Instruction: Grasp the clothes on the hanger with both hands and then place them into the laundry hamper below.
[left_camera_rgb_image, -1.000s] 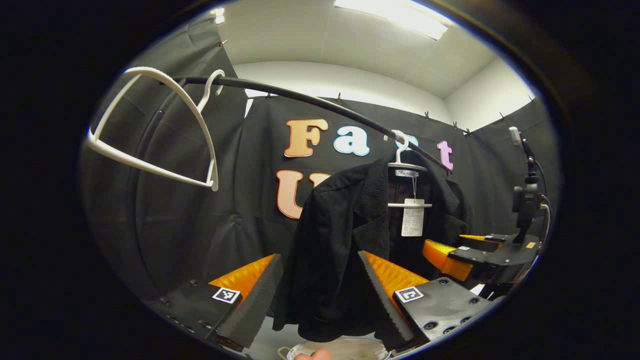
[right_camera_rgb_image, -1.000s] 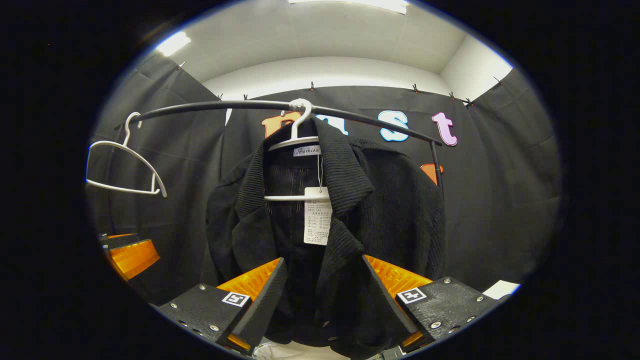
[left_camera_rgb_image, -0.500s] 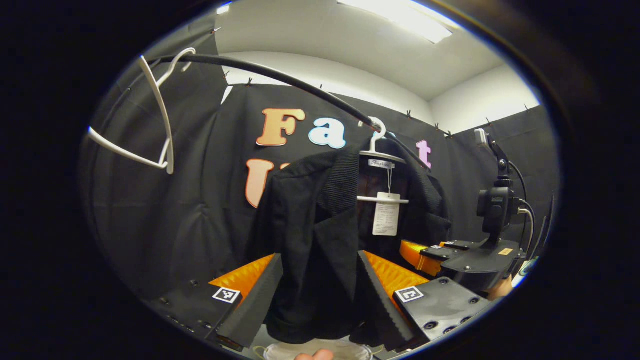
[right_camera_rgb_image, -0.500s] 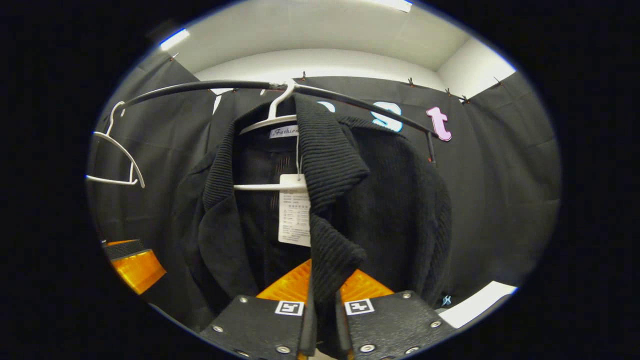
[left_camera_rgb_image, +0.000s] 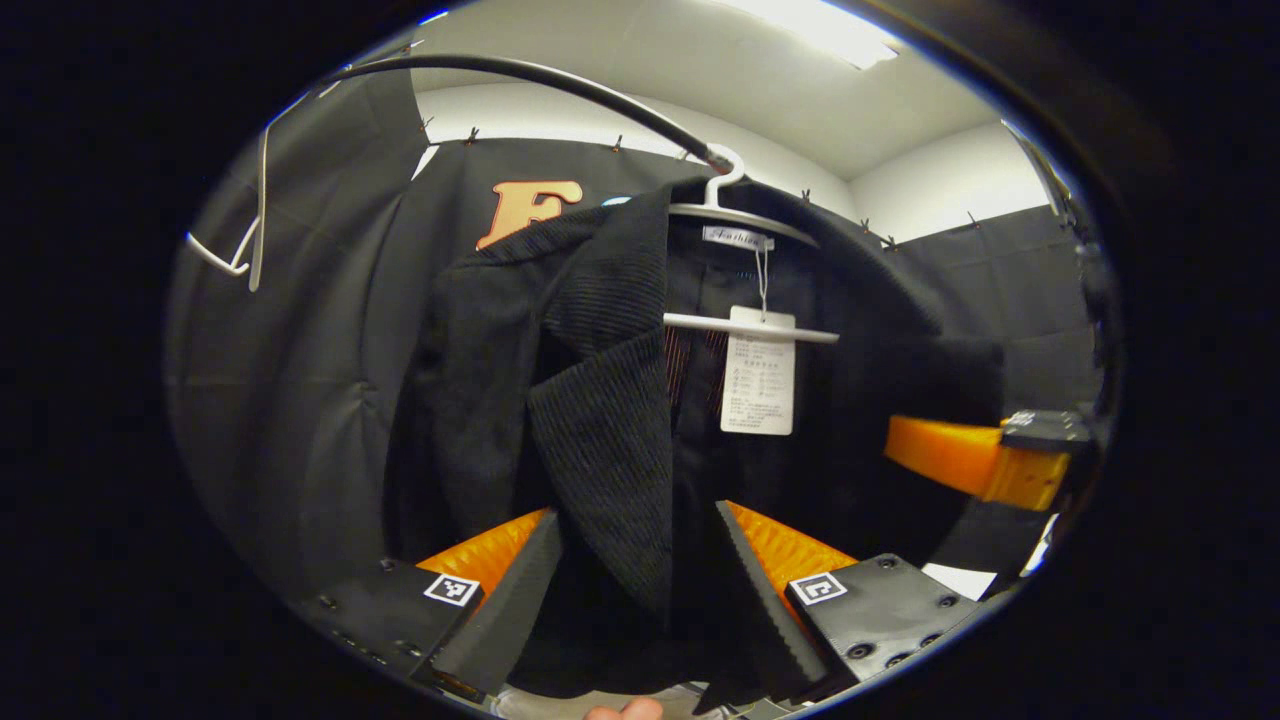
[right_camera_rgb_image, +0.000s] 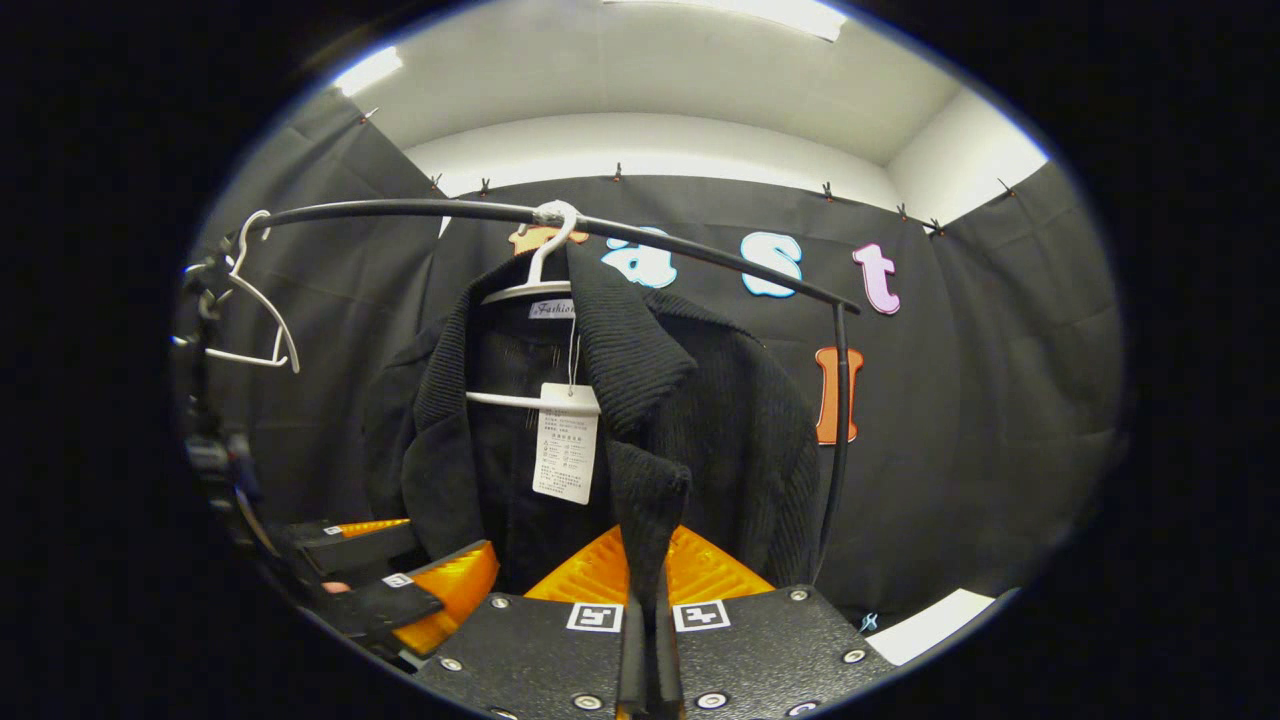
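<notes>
A staged recording booth, not a lived-in room: black cloth (right_camera_rgb_image: 960, 400) is clipped up as walls below a plain white ceiling (right_camera_rgb_image: 640, 80) with strip lights (left_camera_rgb_image: 820, 20), and a bare black clothes rail (right_camera_rgb_image: 400, 210) carries white hangers (right_camera_rgb_image: 250, 310).

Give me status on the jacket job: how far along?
Done: right gripper is shut on the jacket front edge. In hand: left gripper is open, with the other lapel hanging between its fingers. Left: close it, lift the jacket off the white hanger, which hangs on the rail, and lower it into the hamper.
</notes>
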